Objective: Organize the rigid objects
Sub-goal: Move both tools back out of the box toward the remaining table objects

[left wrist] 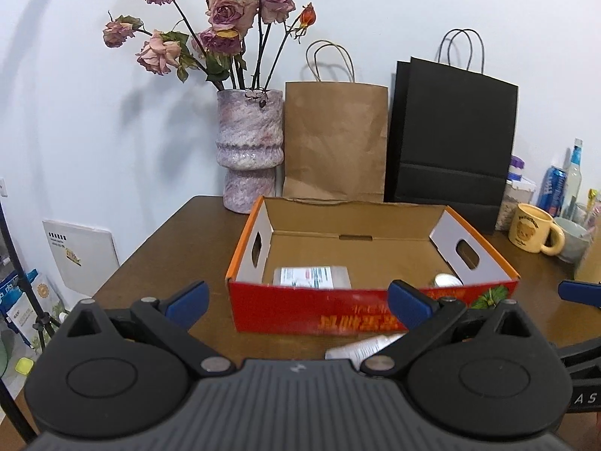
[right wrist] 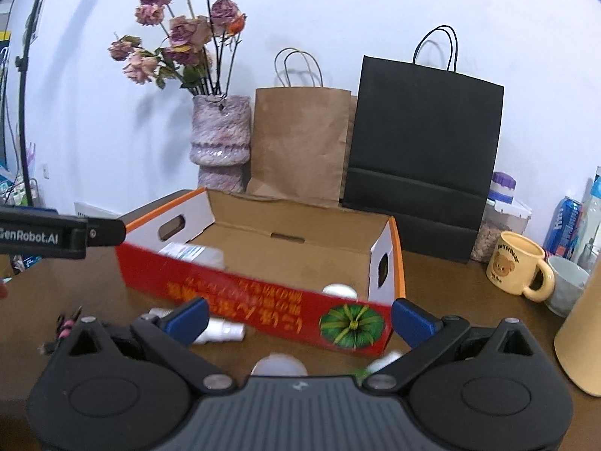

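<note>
A red-and-orange cardboard box [left wrist: 263, 308] stands open-topped in the middle of the brown table. Inside it lie a flat white packet [left wrist: 311, 277] at the left and a white round object [left wrist: 447, 281] at the right. My left gripper [left wrist: 298, 302] is open just before the box's front wall, with nothing between its fingers. A white bottle [left wrist: 360, 347] lies on the table below it. My right gripper [right wrist: 300, 321] is also open and empty, facing the box [right wrist: 244, 293] corner. Beneath it lie a white spray bottle [right wrist: 221, 332], a pale round lid [right wrist: 280, 366] and a white-green item [right wrist: 387, 360].
Behind the box stand a purple vase [left wrist: 249, 150] of dried roses, a brown paper bag [left wrist: 334, 139] and a black paper bag [left wrist: 450, 135]. A yellow mug [right wrist: 514, 267], a grey cup, cans and a jar crowd the right. The table edge falls away at the left.
</note>
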Demonstrator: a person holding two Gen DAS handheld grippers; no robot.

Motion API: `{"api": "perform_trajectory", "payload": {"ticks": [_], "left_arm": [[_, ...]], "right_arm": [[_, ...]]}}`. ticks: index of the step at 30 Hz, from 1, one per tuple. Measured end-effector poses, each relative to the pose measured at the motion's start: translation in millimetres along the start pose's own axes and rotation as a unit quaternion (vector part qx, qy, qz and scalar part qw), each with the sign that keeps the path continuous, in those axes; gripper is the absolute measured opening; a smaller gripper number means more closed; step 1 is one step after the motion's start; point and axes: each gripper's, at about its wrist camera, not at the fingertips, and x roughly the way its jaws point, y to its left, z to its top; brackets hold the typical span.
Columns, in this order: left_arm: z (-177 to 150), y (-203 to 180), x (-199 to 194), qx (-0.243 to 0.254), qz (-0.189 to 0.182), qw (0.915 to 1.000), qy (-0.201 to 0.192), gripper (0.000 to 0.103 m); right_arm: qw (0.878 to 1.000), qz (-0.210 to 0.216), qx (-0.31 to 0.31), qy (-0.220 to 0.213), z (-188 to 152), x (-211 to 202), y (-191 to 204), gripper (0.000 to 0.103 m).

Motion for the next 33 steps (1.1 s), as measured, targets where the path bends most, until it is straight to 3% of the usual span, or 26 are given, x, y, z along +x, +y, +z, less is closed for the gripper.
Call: {"api": "perform_trajectory", "payload": {"ticks": [15,29,31,33], "left_arm": [[-51.3,17.6,-47.6,0.019,-0.006,0.9991,0.038,0.103],[-77.0,47.0,-68.9,0.006,0.012,0.9981,0.06,0.103],[-78.2,50.0,-70.8,0.004,0.012,0.9981,0.061,0.103],[-79.0,51.5,-71.8,0.003,0.011,0.9981,0.061,0.103]], "right_arm": [[0.999,0.035,-0.006,0.034,-51.0,-49.7,37.3,0.103],[0.992,0.058,-0.005,0.107,-80.3,-33.4,73.7,0.103],[0.993,0.05,0.002,0.111,-80.8,-30.4,74.9,0.101],[0.992,0.054,0.012,0.113,-80.8,-28.2,73.8,0.091]]}}
